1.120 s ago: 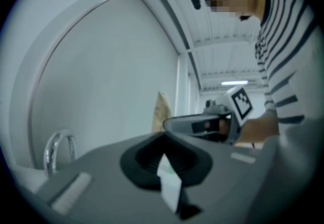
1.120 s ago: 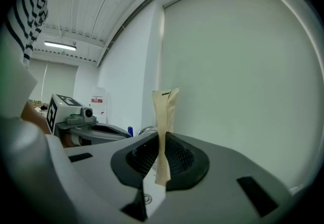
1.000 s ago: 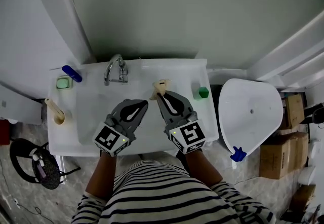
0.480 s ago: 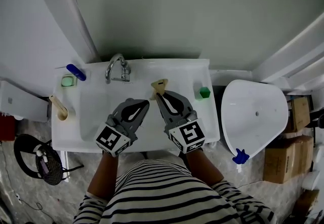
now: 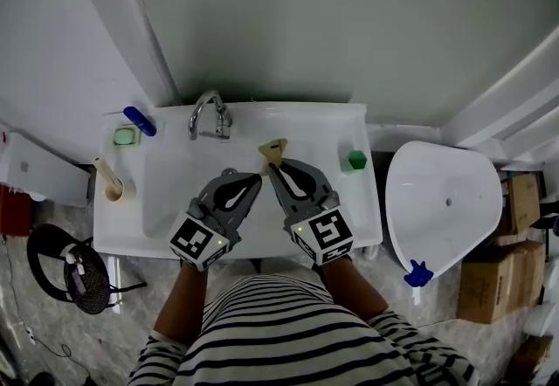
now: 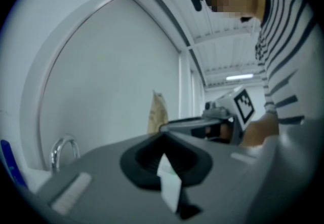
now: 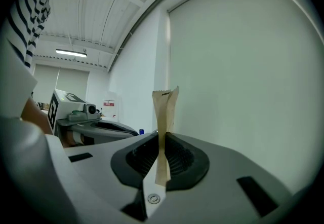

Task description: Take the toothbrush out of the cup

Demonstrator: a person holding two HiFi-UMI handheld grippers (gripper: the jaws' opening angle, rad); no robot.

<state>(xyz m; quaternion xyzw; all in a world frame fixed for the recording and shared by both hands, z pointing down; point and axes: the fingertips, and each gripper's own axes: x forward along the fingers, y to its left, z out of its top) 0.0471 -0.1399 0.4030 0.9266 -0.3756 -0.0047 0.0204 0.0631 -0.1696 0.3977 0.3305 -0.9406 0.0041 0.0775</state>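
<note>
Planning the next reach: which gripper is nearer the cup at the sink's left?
Left. The left gripper hovers right of the cup; the right gripper is farther right, beyond it, clamped on a tan packet.

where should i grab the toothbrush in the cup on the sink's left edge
By the upper end of the toothbrush, which leans out above the cup rim; come from above, since the cup hides the lower part.

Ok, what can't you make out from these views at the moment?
- Cup, head view: too small to tell what the tan stick in it is; neither gripper view shows it.
- Tan packet pinched by the fingers of the right gripper: the wrapper hides its contents.
- Sink basin, head view: the left gripper and the right one cover its front part.
</note>
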